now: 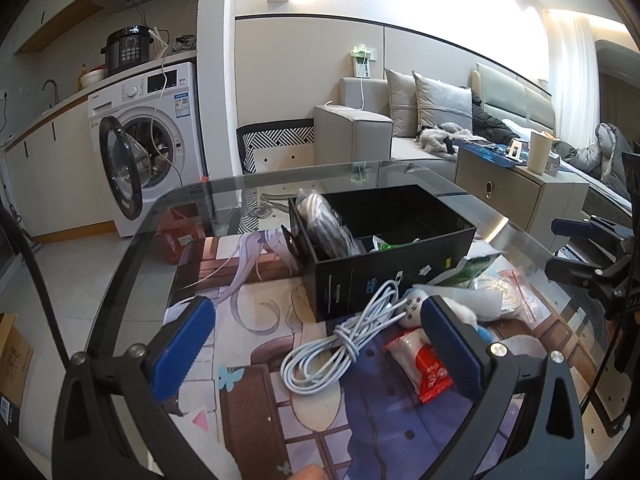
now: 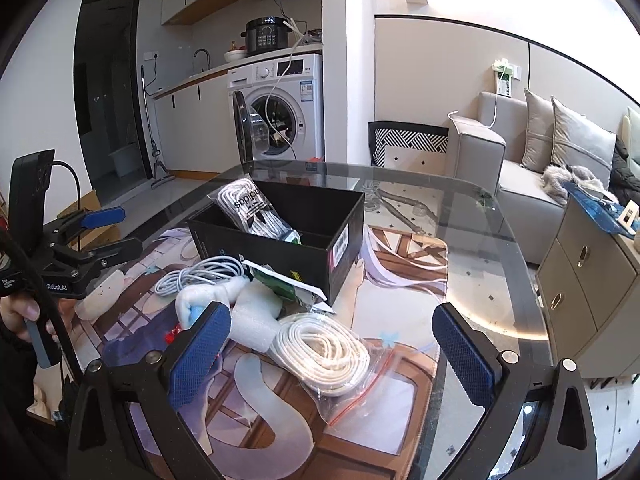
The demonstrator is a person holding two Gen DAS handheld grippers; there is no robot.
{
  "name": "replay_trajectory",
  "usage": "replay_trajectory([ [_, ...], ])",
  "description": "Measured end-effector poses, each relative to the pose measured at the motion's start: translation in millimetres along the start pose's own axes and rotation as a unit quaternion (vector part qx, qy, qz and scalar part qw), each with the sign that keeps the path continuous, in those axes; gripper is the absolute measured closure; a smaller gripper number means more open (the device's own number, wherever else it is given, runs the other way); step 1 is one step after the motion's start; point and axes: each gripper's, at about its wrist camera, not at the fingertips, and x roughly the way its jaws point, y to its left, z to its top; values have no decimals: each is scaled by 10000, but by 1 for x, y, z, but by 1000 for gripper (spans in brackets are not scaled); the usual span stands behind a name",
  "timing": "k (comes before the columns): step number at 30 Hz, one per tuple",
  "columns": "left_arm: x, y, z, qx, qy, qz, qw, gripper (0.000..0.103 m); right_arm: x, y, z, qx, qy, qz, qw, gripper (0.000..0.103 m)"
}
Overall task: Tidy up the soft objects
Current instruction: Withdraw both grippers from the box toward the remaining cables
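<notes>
A black divided box (image 1: 384, 240) (image 2: 280, 236) stands on the printed mat and holds a bagged white cable (image 1: 328, 220) (image 2: 248, 208). My left gripper (image 1: 320, 344) (image 2: 112, 232) is open above a loose coiled white cable (image 1: 332, 344) (image 2: 200, 276). By its right finger lie a red and white packet (image 1: 424, 364) and a white plush toy (image 1: 416, 308) (image 2: 248, 312). A green packet (image 1: 468, 268) (image 2: 280, 284) leans on the box. My right gripper (image 2: 334, 354) (image 1: 568, 248) is open over a zip bag with a white cable coil (image 2: 324, 352).
The mat (image 2: 400, 264) covers a glass table (image 1: 224, 200) (image 2: 480, 216) whose edge curves close on both sides. Beyond it are a washing machine (image 1: 148, 148) with its door open, a grey sofa (image 2: 520, 168), a beige cabinet (image 2: 584, 272) and a cardboard box (image 1: 12, 364) on the floor.
</notes>
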Motion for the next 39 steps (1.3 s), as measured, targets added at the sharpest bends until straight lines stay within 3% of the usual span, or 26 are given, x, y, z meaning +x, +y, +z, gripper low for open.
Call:
replay_trajectory([
  [39, 40, 9, -8, 128, 473, -2, 9988, 0, 40, -14, -16, -94, 686, -251, 9973, 0],
])
